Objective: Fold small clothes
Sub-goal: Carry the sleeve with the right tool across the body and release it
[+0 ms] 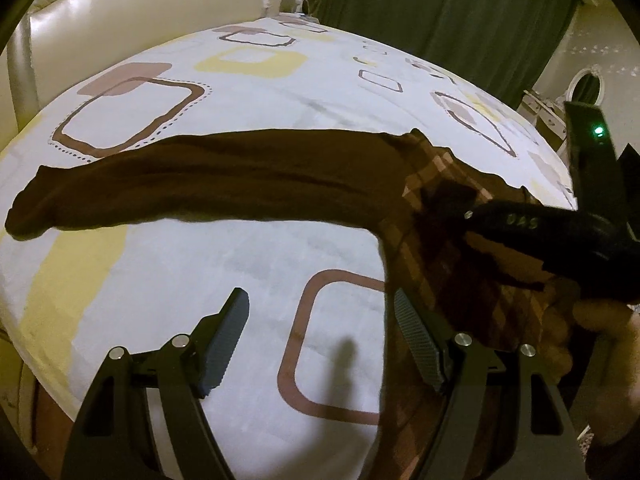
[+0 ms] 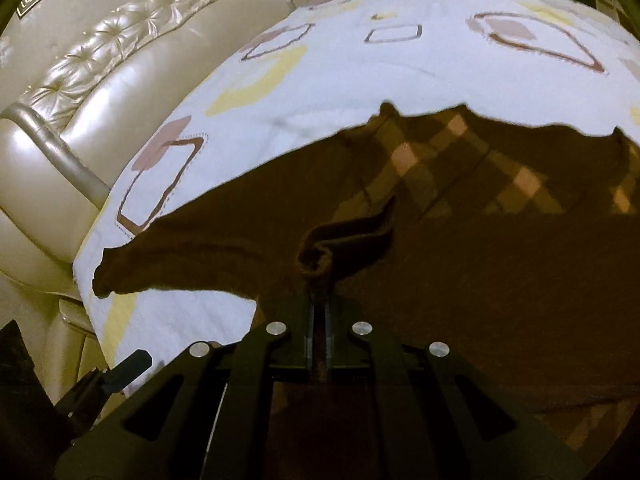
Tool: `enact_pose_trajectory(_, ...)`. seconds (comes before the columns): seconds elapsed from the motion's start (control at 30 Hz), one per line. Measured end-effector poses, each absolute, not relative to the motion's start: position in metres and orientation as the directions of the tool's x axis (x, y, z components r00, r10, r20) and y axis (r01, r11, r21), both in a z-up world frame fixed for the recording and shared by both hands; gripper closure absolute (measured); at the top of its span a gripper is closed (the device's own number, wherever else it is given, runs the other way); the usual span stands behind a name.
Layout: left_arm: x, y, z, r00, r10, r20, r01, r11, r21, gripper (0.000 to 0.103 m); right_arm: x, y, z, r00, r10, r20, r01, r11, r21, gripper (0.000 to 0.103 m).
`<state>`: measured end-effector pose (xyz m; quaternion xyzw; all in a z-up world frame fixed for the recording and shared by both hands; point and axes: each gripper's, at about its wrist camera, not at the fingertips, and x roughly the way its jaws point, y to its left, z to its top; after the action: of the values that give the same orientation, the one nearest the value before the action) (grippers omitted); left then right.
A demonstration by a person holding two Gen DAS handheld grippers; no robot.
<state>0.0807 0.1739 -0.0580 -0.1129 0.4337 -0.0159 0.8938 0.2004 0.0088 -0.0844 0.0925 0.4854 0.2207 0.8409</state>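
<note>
A dark brown garment with a checked body [image 1: 452, 216] lies on the white patterned sheet [image 1: 224, 256]. One long brown sleeve [image 1: 208, 184] stretches out to the left. My left gripper [image 1: 320, 320] is open and empty above the sheet, just left of the garment's edge. My right gripper [image 2: 319, 300] is shut on a bunched brown sleeve cuff [image 2: 340, 240] and holds it over the garment's body [image 2: 480, 260]. The right gripper also shows in the left wrist view [image 1: 460, 216], over the checked part. The other sleeve [image 2: 192, 256] lies flat to the left.
A cream leather headboard [image 2: 100, 80] runs along the far left of the bed. Green curtains [image 1: 440, 8] hang behind the bed. The sheet's edge [image 2: 96, 312] drops off at the left. A mirror and dresser [image 1: 580, 88] stand at the far right.
</note>
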Motion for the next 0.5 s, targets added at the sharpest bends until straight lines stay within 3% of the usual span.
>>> enact_pose_trajectory(0.13, 0.083, 0.175, -0.06, 0.62, -0.132, -0.773, -0.069, 0.973, -0.221, 0.029, 0.204, 0.007, -0.096, 0.396, 0.487, -0.778, -0.256, 0.873, 0.416, 0.093)
enact_pose_trajectory(0.27, 0.084, 0.174, -0.06, 0.618, -0.133, -0.775, -0.073, 0.972, -0.225, 0.029, 0.204, 0.002, -0.1, 0.372, 0.558, -0.742, -0.257, 0.83, 0.495, 0.076)
enact_pose_trajectory(0.5, 0.091, 0.166, -0.05, 0.629, -0.152, -0.762, -0.06, 0.968, -0.243, 0.029, 0.191, -0.014, -0.087, 0.32, 0.686, -0.653, -0.329, 0.727, 0.603, 0.068)
